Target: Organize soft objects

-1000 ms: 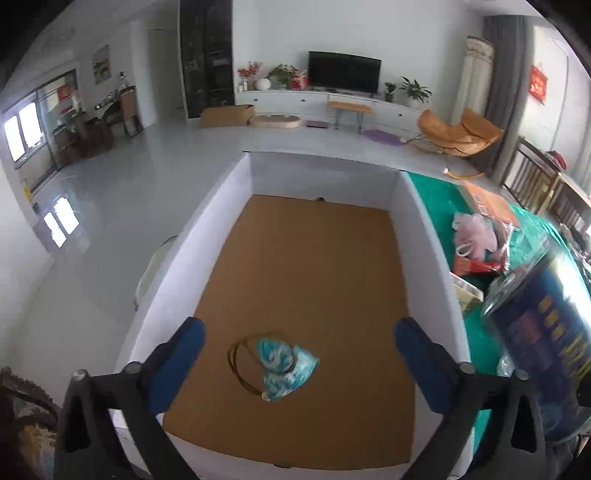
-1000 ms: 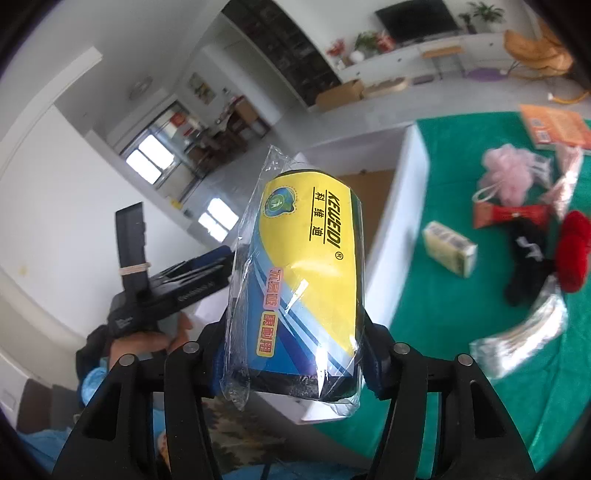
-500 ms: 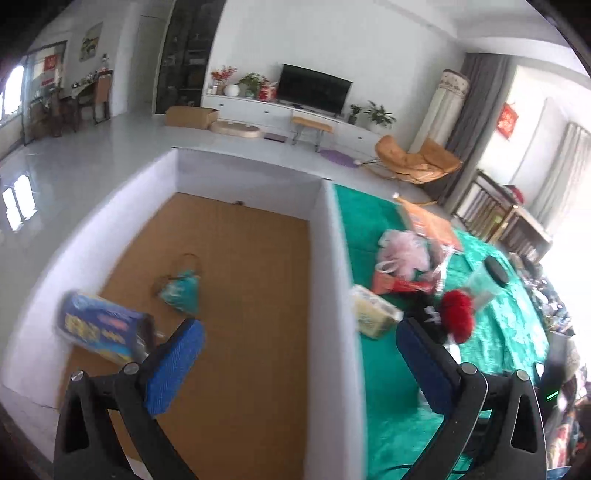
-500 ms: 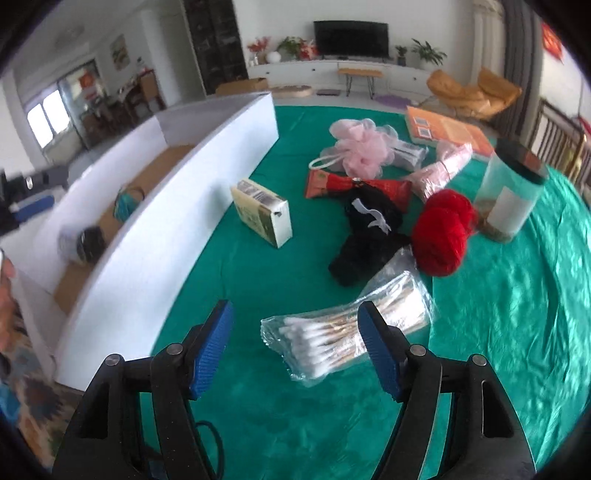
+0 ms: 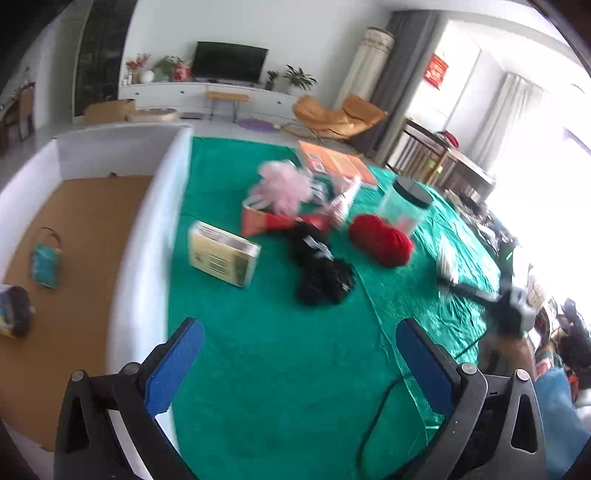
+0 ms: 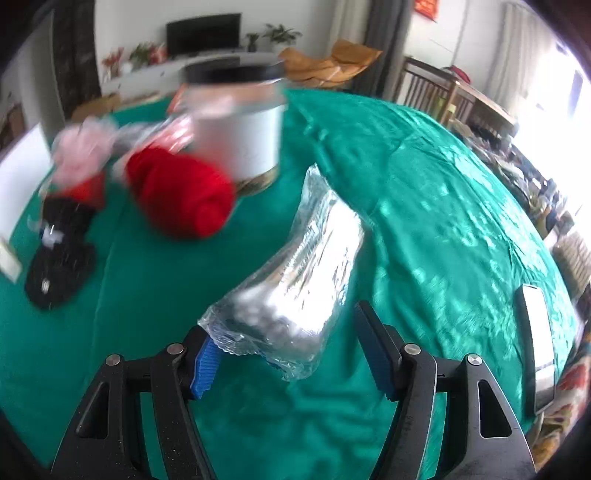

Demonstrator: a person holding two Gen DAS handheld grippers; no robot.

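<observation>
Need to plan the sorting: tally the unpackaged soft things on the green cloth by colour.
Red: 1, yarn ball
Pink: 1, mesh bath pouf
Black: 1, fabric bundle
Total: 3

We see a bright living room with white walls (image 5: 306,33) and a pale glossy floor (image 5: 221,125). A black TV (image 5: 231,64) sits above a long white cabinet (image 5: 207,92) with potted plants (image 5: 301,77). An orange lounge chair (image 5: 336,114) stands near grey curtains (image 5: 402,74). A wooden chair (image 5: 424,147) sits at right. Strong daylight blows out the window (image 5: 546,177) side.
</observation>
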